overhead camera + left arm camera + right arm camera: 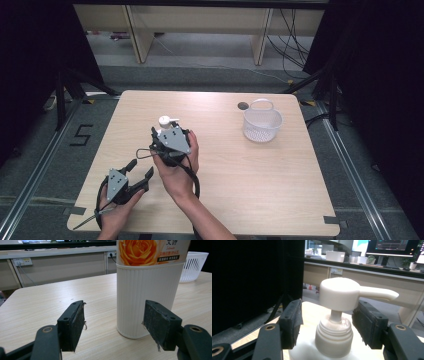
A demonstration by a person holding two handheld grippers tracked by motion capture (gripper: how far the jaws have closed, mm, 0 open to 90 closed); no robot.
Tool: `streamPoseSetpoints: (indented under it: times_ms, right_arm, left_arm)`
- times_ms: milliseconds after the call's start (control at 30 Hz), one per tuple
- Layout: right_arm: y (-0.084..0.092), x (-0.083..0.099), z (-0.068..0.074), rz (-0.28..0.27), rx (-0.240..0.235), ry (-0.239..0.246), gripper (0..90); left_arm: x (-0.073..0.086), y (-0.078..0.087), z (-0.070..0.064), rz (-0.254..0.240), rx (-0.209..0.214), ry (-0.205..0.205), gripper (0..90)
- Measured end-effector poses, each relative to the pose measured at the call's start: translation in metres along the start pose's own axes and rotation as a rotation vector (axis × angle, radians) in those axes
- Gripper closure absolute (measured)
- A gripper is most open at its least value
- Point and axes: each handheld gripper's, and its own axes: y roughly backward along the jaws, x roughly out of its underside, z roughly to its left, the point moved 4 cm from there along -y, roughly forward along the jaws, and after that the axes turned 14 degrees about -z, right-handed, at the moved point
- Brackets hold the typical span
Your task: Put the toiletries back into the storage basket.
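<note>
We had 1 table [280, 195], light wood. On it, far right, 1 white basket [262, 124]. Near its middle-left stood 1 pump bottle [334, 335], white w/ an orange rose label. 2 grippers: right gripper [327, 322] had its jaws either side of the bottle's neck, pads apart from it, not pinching. Left gripper [116, 323], near left, jaws spread, nothing between.

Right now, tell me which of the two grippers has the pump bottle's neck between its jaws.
The right gripper: its jaws flank the pump bottle at the collar. The left gripper stands open beside the bottle's base.
</note>
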Motion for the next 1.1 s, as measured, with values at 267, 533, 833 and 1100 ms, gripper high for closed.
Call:
streamPoseSetpoints:
  times_ms: [267, 533, 833, 1100]
  right_arm:
    - [-0.0055, 0.0000, 0.0036, 0.006, 0.040, -0.041, 44.5]
    - [-0.0072, 0.0016, 0.0072, 0.038, 0.067, -0.050, 49.3]
    - [-0.0105, -0.0003, 0.0055, 0.029, 0.106, -0.064, 58.5]
    - [-0.0100, -0.0010, 0.0050, 0.029, 0.127, -0.078, 60.2]
  left_arm:
    - [0.0009, -0.0001, 0.0008, 0.003, -0.002, 0.006, 32.8]
    - [0.0014, -0.0001, 0.0018, 0.008, 0.003, 0.011, 32.5]
    - [0.0026, -0.0015, 0.0014, -0.004, 0.011, 0.020, 32.5]
    - [0.0029, -0.0001, 0.0011, 0.015, 0.011, 0.016, 32.4]
